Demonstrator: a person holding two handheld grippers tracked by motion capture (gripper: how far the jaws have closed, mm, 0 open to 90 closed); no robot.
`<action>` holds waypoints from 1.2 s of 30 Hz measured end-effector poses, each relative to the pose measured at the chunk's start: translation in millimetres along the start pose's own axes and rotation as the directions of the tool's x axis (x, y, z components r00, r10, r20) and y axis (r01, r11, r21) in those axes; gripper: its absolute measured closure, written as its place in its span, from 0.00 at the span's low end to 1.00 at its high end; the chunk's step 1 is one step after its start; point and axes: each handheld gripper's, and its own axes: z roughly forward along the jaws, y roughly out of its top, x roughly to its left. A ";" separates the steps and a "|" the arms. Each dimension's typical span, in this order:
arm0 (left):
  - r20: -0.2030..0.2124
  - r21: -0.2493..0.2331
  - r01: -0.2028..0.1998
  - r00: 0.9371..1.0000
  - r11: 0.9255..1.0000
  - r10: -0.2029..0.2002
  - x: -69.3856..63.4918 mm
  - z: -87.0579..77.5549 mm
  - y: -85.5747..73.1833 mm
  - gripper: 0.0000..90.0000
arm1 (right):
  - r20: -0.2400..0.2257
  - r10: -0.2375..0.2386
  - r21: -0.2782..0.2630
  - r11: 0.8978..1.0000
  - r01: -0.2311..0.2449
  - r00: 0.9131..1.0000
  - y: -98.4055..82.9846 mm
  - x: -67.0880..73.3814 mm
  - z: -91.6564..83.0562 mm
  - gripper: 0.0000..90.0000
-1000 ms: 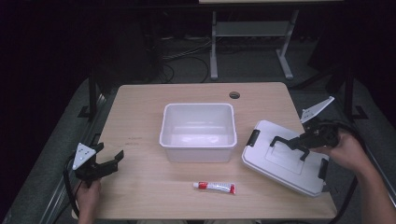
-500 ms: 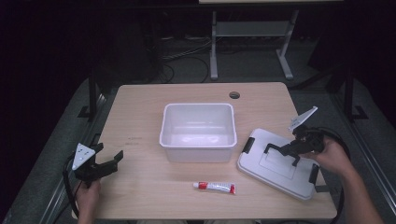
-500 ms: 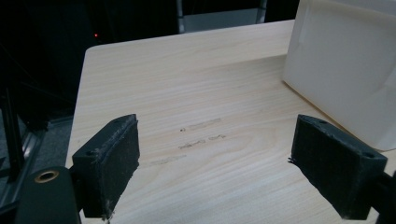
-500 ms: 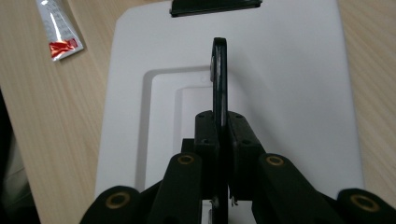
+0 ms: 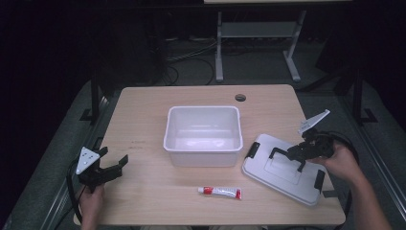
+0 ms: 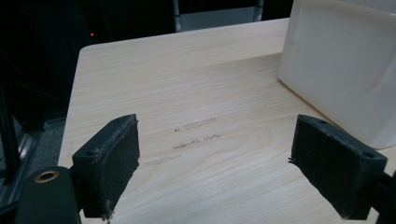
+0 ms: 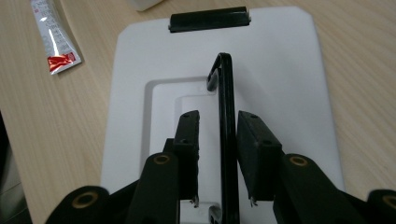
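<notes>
On the table (image 5: 143, 124), the right gripper (image 7: 218, 156) straddles the lid (image 5: 282, 175)'s black handle (image 7: 227, 130), its jaws just eased apart, pads clear of it. The handle's near end is cut off. The left gripper (image 5: 103, 167) waits wide open, empty, beside the bin (image 5: 203, 143).

High view: looking down over the table (image 5: 143, 110). Right gripper view: looking closely at lid (image 7: 280, 60), shared with high view (image 5: 268, 158).

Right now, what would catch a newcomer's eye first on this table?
An open white bin sits mid-table, its lid flat on the wood to its right. The right tongs straddle the lid's black handle, jaws just opened. A red-and-white tube lies in front of the bin.
</notes>
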 end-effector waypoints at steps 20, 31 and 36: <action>0.008 -0.006 -0.007 1.000 1.000 0.007 -3.4 -0.4 1.8 0.16 | 0.056 -0.090 -0.004 0.996 0.091 0.994 -0.9 51.2 -21.6 0.66; 0.009 -0.007 -0.013 1.000 1.000 0.013 -5.5 -0.1 3.0 0.16 | 0.021 -0.108 -0.022 0.994 0.109 0.994 -10.7 84.0 -11.5 0.63; 0.010 -0.006 -0.016 1.000 1.000 0.016 -5.9 0.6 3.1 0.16 | -0.003 -0.132 -0.021 0.991 0.132 0.991 -4.4 93.4 -2.4 0.61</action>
